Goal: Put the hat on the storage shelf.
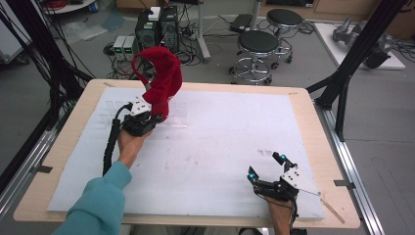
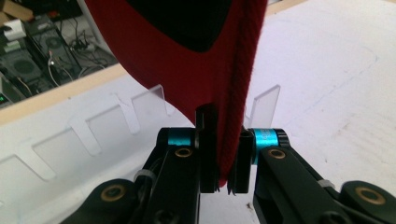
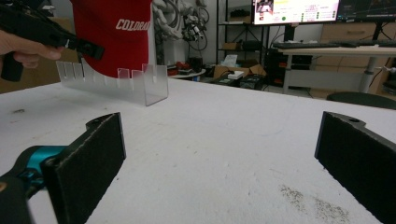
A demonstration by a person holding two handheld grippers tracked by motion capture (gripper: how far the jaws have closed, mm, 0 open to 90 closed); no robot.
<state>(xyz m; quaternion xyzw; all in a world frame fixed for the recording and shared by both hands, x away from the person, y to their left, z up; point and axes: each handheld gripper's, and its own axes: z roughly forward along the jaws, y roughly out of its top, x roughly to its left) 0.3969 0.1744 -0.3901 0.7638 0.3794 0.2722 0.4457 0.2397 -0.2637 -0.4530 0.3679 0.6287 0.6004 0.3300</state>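
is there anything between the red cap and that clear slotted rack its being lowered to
Nothing visible. The left tool is shut on the red cap, which hangs just above the clear rack with only open air between. The right tool rests far off, open.

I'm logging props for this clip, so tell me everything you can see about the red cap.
The cap is red knit-looking fabric with a dark inside and white lettering reading "COLORA", cut off at the edge, in the right gripper view. It hangs in the air, held up over the clear slotted rack at the table's far left. The left gripper is shut on a ribbed edge of it; whether it touches the rack cannot be told. The right gripper stands apart from it, open.
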